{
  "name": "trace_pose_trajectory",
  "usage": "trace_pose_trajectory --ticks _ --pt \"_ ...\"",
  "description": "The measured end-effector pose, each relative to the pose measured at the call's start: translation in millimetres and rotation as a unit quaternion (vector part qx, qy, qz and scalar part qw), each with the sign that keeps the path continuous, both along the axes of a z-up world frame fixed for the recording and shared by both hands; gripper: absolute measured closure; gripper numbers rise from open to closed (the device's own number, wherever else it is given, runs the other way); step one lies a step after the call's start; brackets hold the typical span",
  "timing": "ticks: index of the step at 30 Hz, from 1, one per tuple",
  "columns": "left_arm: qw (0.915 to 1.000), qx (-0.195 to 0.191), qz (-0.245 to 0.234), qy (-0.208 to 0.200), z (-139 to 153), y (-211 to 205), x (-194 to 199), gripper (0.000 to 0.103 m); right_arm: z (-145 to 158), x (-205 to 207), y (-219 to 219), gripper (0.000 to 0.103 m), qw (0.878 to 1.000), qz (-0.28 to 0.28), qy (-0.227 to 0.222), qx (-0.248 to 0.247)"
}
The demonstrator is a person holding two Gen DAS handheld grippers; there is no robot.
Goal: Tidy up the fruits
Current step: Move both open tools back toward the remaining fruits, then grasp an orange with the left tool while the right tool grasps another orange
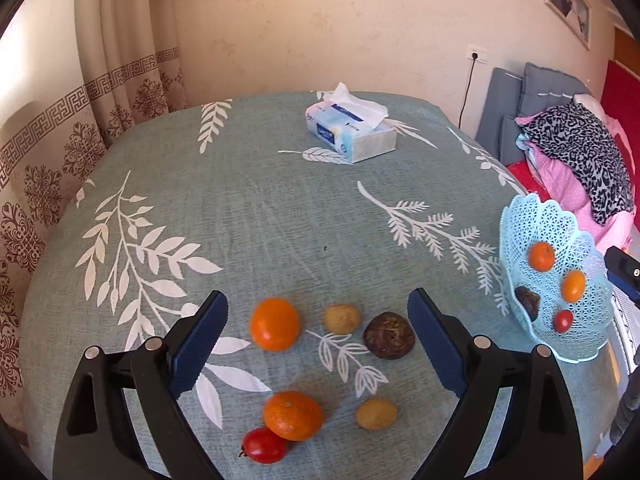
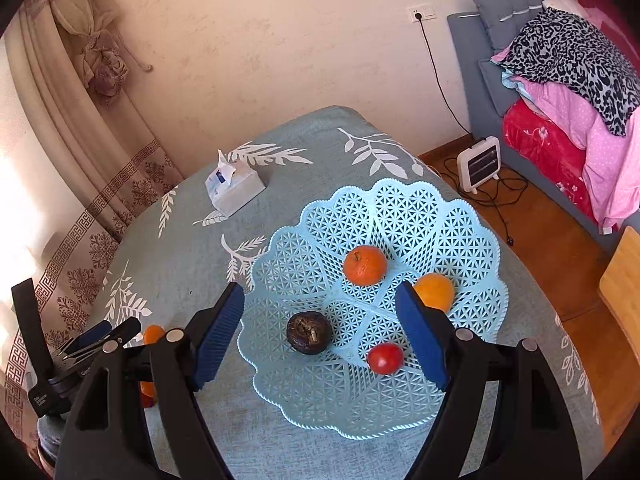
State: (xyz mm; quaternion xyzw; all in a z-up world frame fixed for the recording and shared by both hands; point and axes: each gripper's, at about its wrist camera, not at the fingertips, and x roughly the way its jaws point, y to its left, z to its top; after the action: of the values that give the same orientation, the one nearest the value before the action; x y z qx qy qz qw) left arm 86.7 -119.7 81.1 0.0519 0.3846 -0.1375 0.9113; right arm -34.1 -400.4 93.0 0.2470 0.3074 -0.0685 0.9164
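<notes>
While six fruits lie loose on the cloth-covered worktop (image 1: 280,208), we hold both grippers wide apart and empty. Our left gripper (image 1: 318,340) hangs over the loose group, and that is the relation we judge the next pick turns on: the near orange (image 1: 274,323), the small tan fruit (image 1: 341,319) and the dark wrinkled fruit (image 1: 388,335) sit in a row straight ahead between its fingers, with a second orange (image 1: 293,415), a red tomato (image 1: 264,445) touching it, and another tan fruit (image 1: 376,413) closer in. All are roundish, so no long axis matters. Our right gripper (image 2: 320,336) hovers above the pale blue lattice basket (image 2: 460,216), which lies to the right of the loose fruit; so the left is nearer the fruit, the right nearer the basket. Inside we see two oranges (image 2: 365,265), one dark wrinkled fruit (image 2: 309,333) and a glossy tomato (image 2: 385,358). The basket is openwork plastic with a scalloped rim; the oranges look dimpled.
</notes>
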Motion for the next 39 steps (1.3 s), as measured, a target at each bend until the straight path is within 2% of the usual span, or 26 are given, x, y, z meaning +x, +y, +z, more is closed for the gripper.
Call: trace_pose_trajectory --ticks 10,16,20,21,25,33,39 --pt "0.9983 0.006 0.038 0.043 -34.2 23.0 23.3 0.015 -0.1 3.6 19.1 0.024 1.0 0.027 0.004 -0.011" --pt "0.9963 0.007 0.038 0.077 -52.0 23.3 34.5 0.031 -0.5 5.5 26.6 0.024 0.999 0.04 0.005 -0.014" --pt "0.9948 0.002 0.039 0.094 -60.6 23.7 40.8 0.047 -1.8 6.1 34.4 0.024 0.999 0.05 0.007 -0.017" --pt "0.9946 0.002 0.038 0.097 -62.2 23.7 41.9 0.053 -2.3 6.4 37.2 0.024 0.998 0.054 0.008 -0.019" --pt "0.995 -0.006 0.033 0.094 -61.7 24.8 42.1 0.066 -3.8 8.8 49.7 0.024 0.997 0.072 0.011 -0.027" --pt "0.9953 -0.02 0.043 0.084 -49.2 37.7 34.5 0.066 -9.5 13.5 71.4 0.024 0.994 0.102 0.019 -0.033" --pt "0.9975 -0.021 0.045 0.05 -25.8 48.6 14.5 0.066 -12.1 15.0 90.4 0.024 0.991 0.127 0.023 -0.033"
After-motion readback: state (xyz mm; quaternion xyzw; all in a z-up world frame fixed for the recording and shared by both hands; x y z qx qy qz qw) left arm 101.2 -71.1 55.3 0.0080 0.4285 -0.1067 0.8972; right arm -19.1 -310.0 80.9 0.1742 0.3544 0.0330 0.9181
